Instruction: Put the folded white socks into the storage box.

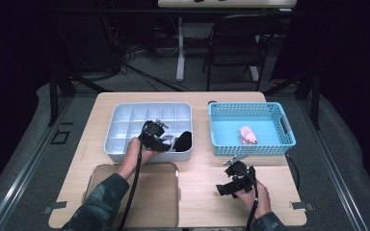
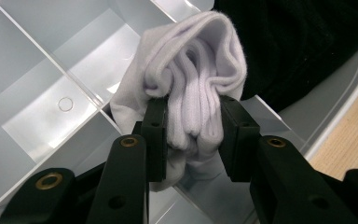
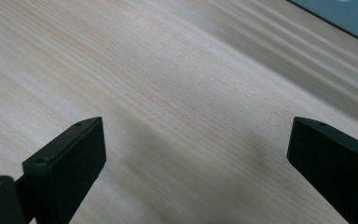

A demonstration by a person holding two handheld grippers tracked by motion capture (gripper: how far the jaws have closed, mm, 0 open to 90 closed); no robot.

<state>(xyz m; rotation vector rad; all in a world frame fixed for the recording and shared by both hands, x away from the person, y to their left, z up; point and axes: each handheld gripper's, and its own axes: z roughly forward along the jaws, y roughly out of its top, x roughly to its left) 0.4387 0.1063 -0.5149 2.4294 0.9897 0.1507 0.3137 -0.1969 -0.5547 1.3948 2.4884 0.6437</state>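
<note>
- Left tongs point(image 2: 193, 135) clamp a rolled white sock point(image 2: 191, 79) over the divided grey tray point(image 1: 120, 139), beside a black sock point(image 2: 298, 42); not yet released.
- Right tongs point(image 3: 196, 154) gape empty above the tabletop point(image 3: 168, 70).
- A pink sock point(image 1: 248, 135) waits in the blue basket point(image 1: 221, 144).

Person: camouflage-patterned long sleeves point(image 1: 101, 195). Two matte black two-jaw grippers, left point(image 2: 193, 135) and right point(image 3: 196, 154): brass-ringed screw holes, trailing black cables.
</note>
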